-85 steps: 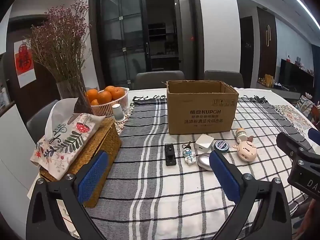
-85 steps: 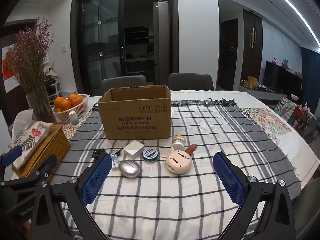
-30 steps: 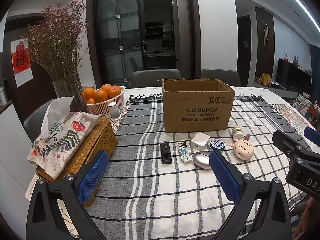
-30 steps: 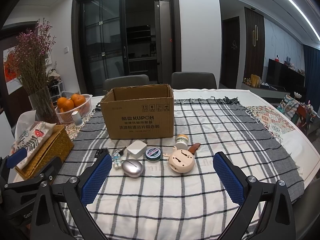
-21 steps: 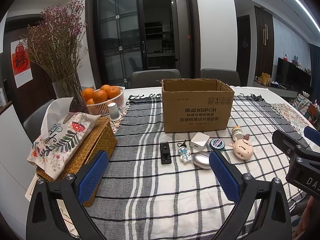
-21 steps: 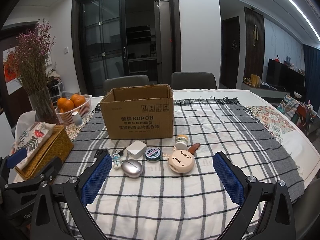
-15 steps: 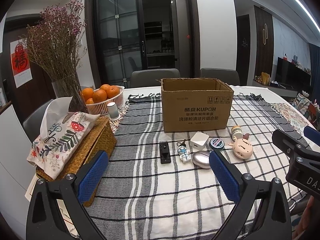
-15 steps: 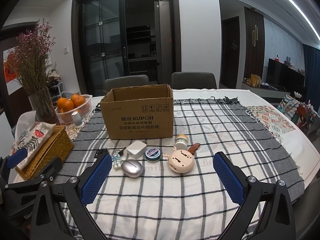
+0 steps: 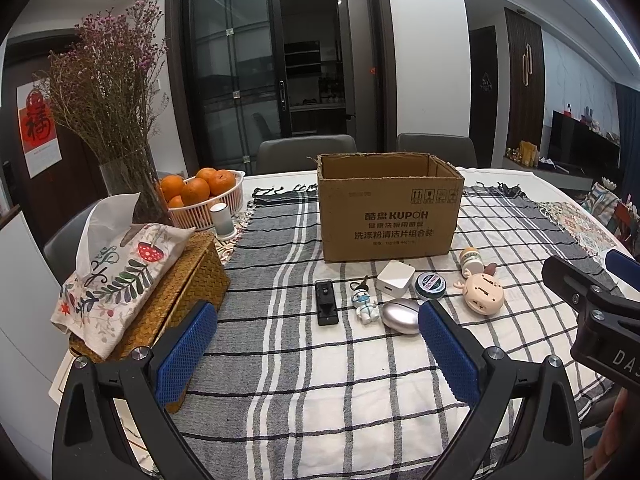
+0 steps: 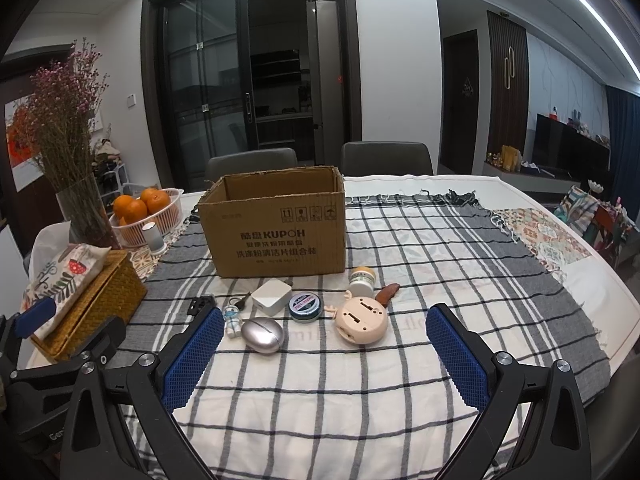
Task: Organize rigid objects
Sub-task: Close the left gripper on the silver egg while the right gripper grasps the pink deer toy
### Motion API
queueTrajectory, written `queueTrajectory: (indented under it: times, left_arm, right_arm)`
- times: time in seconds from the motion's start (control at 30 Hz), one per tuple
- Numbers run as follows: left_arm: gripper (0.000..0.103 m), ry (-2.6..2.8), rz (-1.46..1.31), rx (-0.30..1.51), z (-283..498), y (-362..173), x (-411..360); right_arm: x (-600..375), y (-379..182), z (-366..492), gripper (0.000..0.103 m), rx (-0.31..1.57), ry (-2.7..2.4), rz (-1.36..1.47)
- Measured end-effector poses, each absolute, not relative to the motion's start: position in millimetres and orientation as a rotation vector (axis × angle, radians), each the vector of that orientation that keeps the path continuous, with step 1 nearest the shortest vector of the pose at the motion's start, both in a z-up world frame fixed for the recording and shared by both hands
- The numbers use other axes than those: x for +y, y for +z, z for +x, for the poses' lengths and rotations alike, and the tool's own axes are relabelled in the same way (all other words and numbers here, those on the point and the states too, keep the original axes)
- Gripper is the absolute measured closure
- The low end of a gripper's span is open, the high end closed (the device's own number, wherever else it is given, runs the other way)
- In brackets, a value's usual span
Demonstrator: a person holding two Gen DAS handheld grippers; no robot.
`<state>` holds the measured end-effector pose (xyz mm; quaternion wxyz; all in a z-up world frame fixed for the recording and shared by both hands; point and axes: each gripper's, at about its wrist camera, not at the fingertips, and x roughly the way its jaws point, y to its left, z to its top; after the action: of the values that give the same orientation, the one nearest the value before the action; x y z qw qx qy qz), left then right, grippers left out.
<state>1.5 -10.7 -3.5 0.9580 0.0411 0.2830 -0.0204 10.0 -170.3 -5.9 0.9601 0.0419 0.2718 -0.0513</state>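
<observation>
Both spread wide and empty, left gripper [image 9: 318,346] and right gripper [image 10: 325,354] hovering short of 7 or so small items [image 10: 308,306] lined up before the open cardboard box [image 10: 276,228], probably for easy loading.

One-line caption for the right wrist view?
Open right gripper hovers before small items lined up in front of an open cardboard box on a plaid tablecloth.

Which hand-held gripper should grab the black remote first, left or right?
Left, probably. In the left wrist view the black remote lies straight ahead between the open left hand-held gripper fingers. In the right wrist view it is mostly hidden behind the right hand-held gripper left finger, off to the side.
</observation>
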Motion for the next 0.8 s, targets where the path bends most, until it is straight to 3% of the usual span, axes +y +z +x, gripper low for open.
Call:
queueTrajectory:
  times: [0.3,0.8]
  left_arm:
    - [0.001,-0.117,0.110,0.615,13.9,-21.6,-24.6]
    - [0.009,-0.299,0.224,0.657,56.5,-69.3,-64.9]
  right_arm:
    - [-179.4,-20.5,20.9,0.000,0.596,-0.099,0.098]
    - [-205.7,-67.4,65.9,0.001,0.700,-0.071,0.104]
